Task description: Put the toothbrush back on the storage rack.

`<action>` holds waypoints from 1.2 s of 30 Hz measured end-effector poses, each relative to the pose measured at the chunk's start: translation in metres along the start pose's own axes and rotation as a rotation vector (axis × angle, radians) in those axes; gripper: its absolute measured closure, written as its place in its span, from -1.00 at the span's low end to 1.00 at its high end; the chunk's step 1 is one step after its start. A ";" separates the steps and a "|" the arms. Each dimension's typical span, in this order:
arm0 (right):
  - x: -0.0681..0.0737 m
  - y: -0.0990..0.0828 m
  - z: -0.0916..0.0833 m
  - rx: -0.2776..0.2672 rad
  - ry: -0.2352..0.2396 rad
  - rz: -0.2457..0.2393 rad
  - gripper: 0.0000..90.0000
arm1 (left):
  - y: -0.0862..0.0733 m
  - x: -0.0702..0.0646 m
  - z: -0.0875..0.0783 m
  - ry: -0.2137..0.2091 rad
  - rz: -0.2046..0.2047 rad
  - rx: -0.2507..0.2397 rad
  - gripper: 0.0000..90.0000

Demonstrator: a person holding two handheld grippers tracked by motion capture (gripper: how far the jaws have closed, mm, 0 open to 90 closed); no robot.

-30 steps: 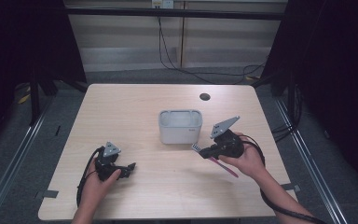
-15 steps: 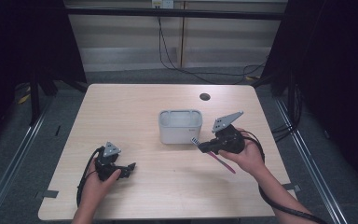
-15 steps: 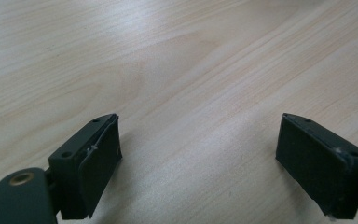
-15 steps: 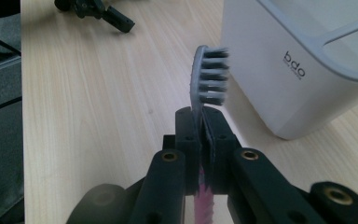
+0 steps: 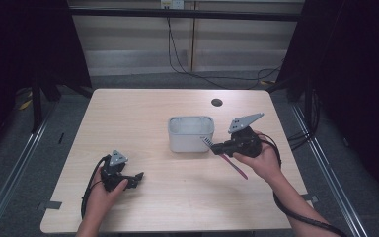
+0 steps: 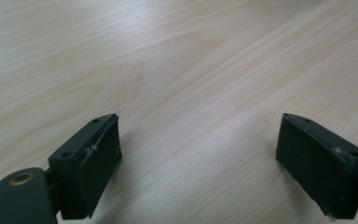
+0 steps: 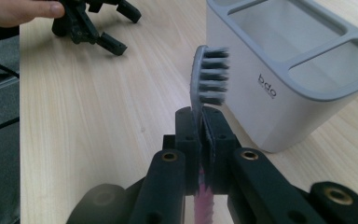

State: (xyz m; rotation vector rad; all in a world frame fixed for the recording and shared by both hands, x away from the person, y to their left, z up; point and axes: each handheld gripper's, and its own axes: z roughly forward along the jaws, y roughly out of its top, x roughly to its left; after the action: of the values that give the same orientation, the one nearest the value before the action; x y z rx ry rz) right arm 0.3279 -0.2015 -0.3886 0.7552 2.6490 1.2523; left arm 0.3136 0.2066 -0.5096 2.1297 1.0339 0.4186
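My right gripper (image 5: 219, 146) is shut on a toothbrush (image 5: 233, 164) with a pink handle and a grey bristled head (image 7: 209, 77). It grips the neck, and the head pokes out toward the white holder (image 5: 191, 133) in the table's middle. In the right gripper view the head stands just left of the holder's (image 7: 279, 74) side wall, bristles facing it. My left gripper (image 5: 136, 177) rests on the table at the front left, jaws wide open with only bare wood between its pads (image 6: 100, 163).
The wooden table (image 5: 148, 113) has a dark round hole (image 5: 216, 102) behind the holder. The holder has divided compartments. Cables trail from both grippers. Dark floor and metal rails lie around the table.
My right gripper has lifted and carried the toothbrush left and toward the holder. The left gripper has stayed still.
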 end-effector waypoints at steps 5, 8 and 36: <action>-0.002 0.004 -0.003 -0.026 -0.006 0.007 0.91 | 0.000 0.000 0.000 0.000 0.001 0.000 -0.70; -0.003 0.006 -0.004 -0.038 -0.006 0.010 0.91 | 0.000 0.000 0.000 0.000 0.001 0.001 -0.70; -0.017 0.022 -0.020 -0.188 -0.064 0.062 0.91 | 0.000 0.000 0.000 0.000 0.000 0.000 -0.70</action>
State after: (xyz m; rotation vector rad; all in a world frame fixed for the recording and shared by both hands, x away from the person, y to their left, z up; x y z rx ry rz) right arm 0.3450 -0.2117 -0.3606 0.8381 2.4324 1.4424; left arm 0.3136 0.2066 -0.5095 2.1301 1.0335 0.4188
